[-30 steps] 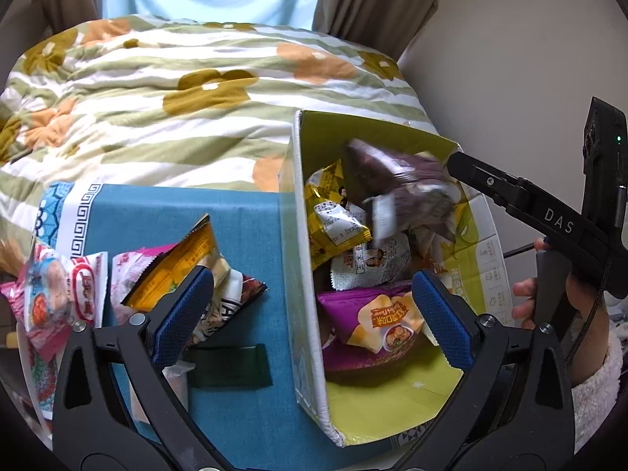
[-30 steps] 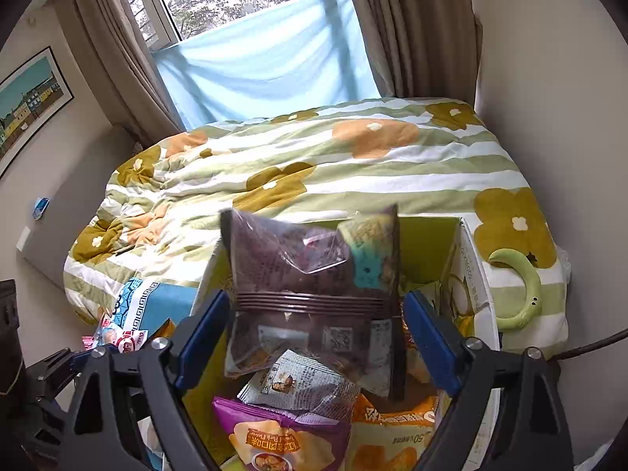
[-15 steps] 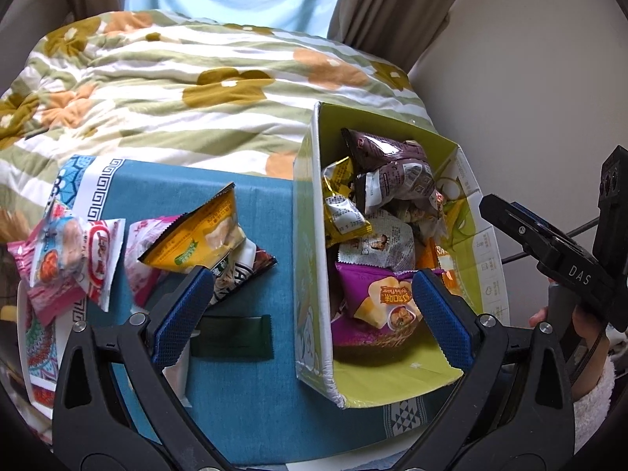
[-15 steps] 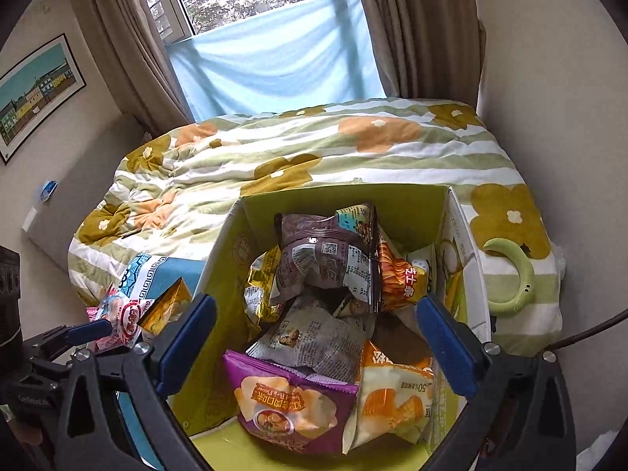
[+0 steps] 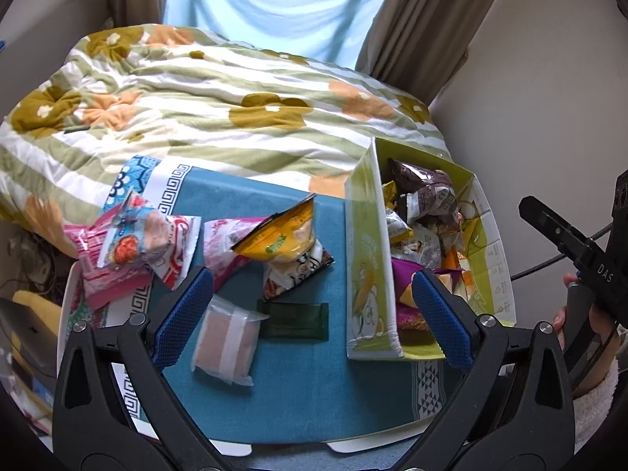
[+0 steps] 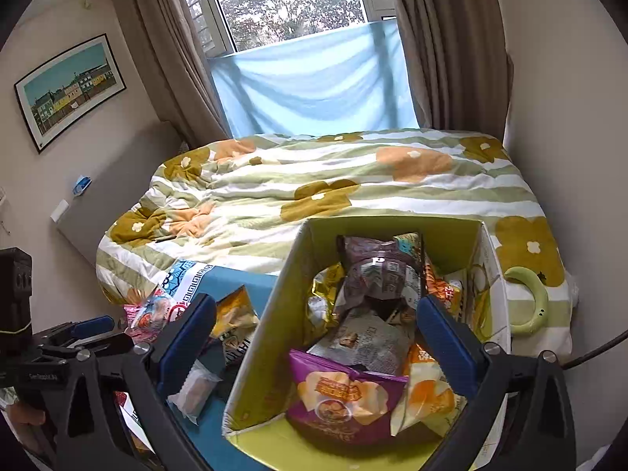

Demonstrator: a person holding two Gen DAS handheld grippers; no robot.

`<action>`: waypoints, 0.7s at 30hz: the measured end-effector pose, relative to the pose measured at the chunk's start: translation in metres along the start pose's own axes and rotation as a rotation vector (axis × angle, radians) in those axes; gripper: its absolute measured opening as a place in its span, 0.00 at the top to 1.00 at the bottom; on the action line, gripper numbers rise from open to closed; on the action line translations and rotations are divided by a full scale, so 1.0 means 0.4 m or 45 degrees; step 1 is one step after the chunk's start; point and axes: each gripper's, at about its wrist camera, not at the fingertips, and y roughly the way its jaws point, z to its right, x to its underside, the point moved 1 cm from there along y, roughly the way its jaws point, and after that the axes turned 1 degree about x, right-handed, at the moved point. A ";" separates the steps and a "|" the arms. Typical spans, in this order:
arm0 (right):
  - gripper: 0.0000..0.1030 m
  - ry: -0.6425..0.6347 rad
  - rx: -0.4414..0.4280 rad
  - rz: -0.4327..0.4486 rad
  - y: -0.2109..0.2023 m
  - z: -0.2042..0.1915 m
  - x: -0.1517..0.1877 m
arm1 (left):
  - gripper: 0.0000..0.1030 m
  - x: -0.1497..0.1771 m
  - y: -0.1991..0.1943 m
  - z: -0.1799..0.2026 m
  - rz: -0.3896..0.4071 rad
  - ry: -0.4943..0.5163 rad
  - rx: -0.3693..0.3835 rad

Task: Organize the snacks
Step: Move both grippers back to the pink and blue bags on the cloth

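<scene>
Your right hand-held gripper (image 6: 316, 347) has just been opening and now stands wide with nothing between its pads, above the near end of the box (image 6: 263, 337). The brown bag (image 6: 378, 274) lies at the box's far end, with a purple bag (image 6: 339, 396) nearest you. Your left hand-held gripper (image 5: 310, 318) is also spread wide and empty over the blue desk (image 5: 314, 392), where a clear packet (image 5: 225, 343), a dark bar (image 5: 294, 320), a yellow bag (image 5: 282, 235) and pink bags (image 5: 129, 243) lie left of the box (image 5: 367, 271). Beyond is the bed (image 6: 353, 184).
</scene>
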 end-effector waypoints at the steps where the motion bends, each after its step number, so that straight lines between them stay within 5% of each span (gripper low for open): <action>1: 0.01 -0.003 -0.004 0.013 -0.003 -0.023 0.002 | 0.02 0.000 -0.011 -0.027 0.004 -0.003 0.000; 9: 0.01 0.033 -0.034 0.046 0.019 -0.222 0.017 | 0.02 -0.015 -0.103 -0.272 0.016 -0.019 -0.040; 21: 0.01 -0.106 -0.165 -0.139 0.231 -0.505 0.080 | 0.02 -0.005 -0.079 -0.614 -0.116 -0.067 -0.013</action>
